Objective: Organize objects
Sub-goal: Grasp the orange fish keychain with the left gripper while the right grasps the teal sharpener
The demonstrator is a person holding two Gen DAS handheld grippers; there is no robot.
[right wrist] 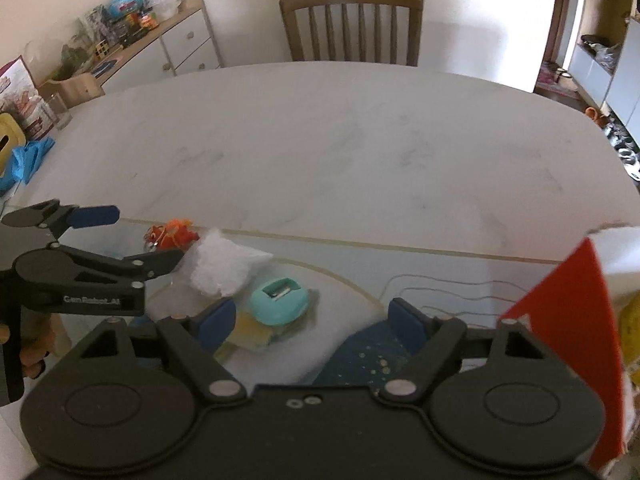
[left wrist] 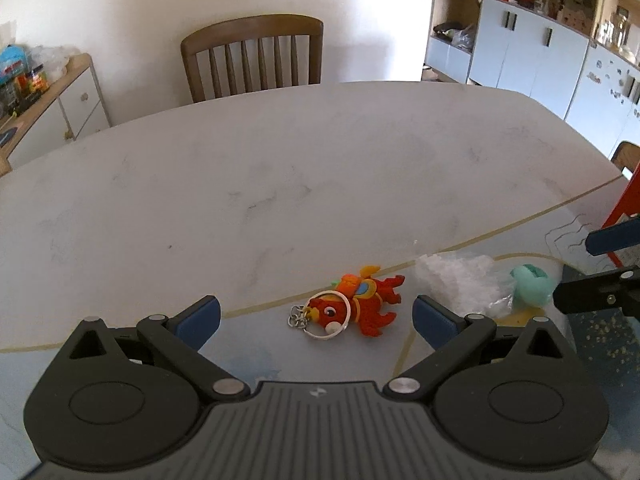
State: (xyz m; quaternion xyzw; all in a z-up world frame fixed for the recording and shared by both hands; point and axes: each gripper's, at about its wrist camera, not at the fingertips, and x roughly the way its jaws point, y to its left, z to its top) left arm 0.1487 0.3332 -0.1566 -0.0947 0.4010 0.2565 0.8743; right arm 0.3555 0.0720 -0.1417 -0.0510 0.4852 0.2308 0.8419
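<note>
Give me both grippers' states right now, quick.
Left gripper: open, empty, fingers either side of the red fish keychain without touching it.
Right gripper: open, empty, above the mat near the teal object.

We see a white desk (left wrist: pixel 280 168) veined in faint grey marble. On it lies a pale blue mat (right wrist: pixel 420 276) edged with a tan line and speckled gold over a dark blue patch. The keychain toy (left wrist: pixel 360 306) is red and orange with a blue spot. The small case (right wrist: pixel 280 300) is mint green. Both claws are black with blue pads (left wrist: pixel 200 316).
</note>
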